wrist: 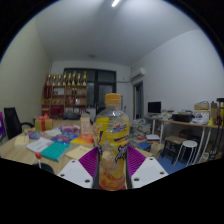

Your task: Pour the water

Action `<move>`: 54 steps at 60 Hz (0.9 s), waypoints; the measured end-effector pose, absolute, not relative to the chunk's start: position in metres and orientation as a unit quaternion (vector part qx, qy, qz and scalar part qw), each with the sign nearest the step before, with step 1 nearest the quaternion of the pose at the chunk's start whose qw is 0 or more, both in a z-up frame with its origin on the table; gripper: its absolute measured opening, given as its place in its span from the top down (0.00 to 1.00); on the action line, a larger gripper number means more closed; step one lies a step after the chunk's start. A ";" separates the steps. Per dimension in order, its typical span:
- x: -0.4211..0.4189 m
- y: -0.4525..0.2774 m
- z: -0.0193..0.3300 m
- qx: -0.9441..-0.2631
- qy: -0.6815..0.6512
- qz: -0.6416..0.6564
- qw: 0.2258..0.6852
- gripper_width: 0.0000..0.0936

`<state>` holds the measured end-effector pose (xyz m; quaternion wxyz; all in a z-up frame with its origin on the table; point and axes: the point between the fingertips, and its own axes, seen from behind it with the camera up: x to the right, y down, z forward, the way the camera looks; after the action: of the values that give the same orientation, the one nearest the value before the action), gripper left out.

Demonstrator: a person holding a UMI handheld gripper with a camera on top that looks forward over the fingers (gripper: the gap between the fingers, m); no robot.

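Gripper view gives me a clear plastic bottle with a yellow cap and yellow label point(113, 140) standing upright between my two fingers; the gripper point(112, 168) is clenched on it, with the purple pads point(89, 161) pressed against its sides left and right (the lower part of the bottle hides much of the pads, so I read the contact from the flanks only). I see liquid inside the bottle, though I cannot tell the level with confidence; the bottle sits above the wooden table point(22, 152) beyond the fingers, which is crowded with coloured papers and small items point(55, 140) I cannot name one by one. Farther back I make out a shelf unit against the wall point(66, 92); off to the right stands a white desk with a dark monitor point(154, 107) and a white stool point(187, 148) near it.
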<state>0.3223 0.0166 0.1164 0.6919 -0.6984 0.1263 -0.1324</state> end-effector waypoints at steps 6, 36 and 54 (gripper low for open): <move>0.323 0.035 0.074 -0.732 0.120 -0.123 0.659 0.59; 0.305 0.016 0.072 -0.744 0.134 -0.101 0.647 0.11; 0.238 -0.125 0.105 -0.739 0.109 -0.098 0.657 0.11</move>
<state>0.2376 -0.1247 0.1050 0.6572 -0.7393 0.1095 -0.0981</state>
